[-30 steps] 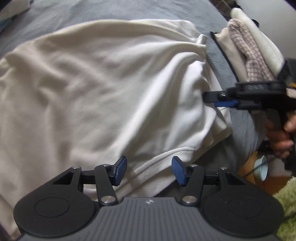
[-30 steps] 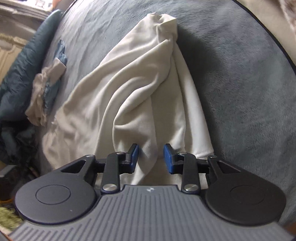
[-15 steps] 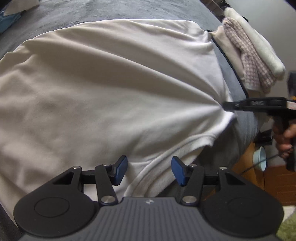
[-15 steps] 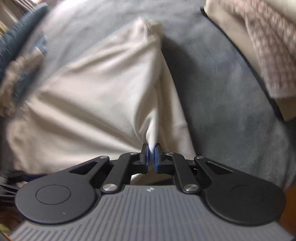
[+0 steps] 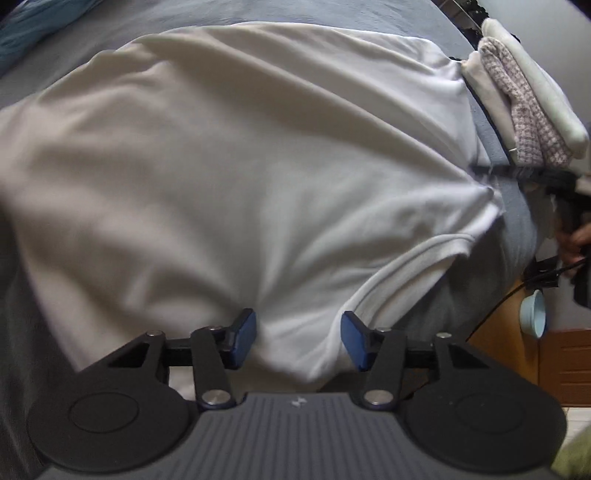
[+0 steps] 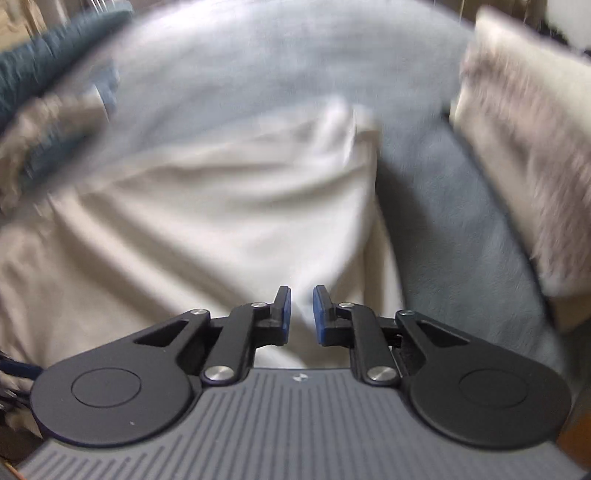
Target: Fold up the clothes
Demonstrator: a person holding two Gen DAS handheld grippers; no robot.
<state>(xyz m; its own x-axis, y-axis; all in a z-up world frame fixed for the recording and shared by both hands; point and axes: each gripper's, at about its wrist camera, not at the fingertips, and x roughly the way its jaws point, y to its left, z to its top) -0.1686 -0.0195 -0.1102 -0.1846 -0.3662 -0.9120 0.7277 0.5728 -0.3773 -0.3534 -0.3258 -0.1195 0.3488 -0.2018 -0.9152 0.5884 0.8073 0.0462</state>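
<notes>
A white T-shirt [image 5: 258, 166] lies spread across the grey bed cover [image 5: 295, 11], with its hem band near the lower right. My left gripper [image 5: 298, 338] is open at the shirt's near edge, and cloth lies between its blue pads. In the left wrist view my right gripper [image 5: 495, 170] reaches in from the right to the shirt's right corner, where the cloth is drawn to a point. The blurred right wrist view shows the shirt [image 6: 221, 206] ahead. There my right gripper [image 6: 301, 314] has its pads narrowly parted, with white cloth showing in the gap.
A stack of folded clothes [image 5: 528, 103] sits at the bed's right edge, close to my right gripper. A person's hand [image 5: 576, 240] holds that gripper. Past the bed edge are a pale blue cup [image 5: 533, 314] and wooden furniture [image 5: 565, 362]. Crumpled clothes [image 6: 48, 122] lie far left.
My right gripper shut on the shirt's corner, pulled it out to the right so the shirt spread flat, and its pads have now parted a little. My left gripper stayed open.
</notes>
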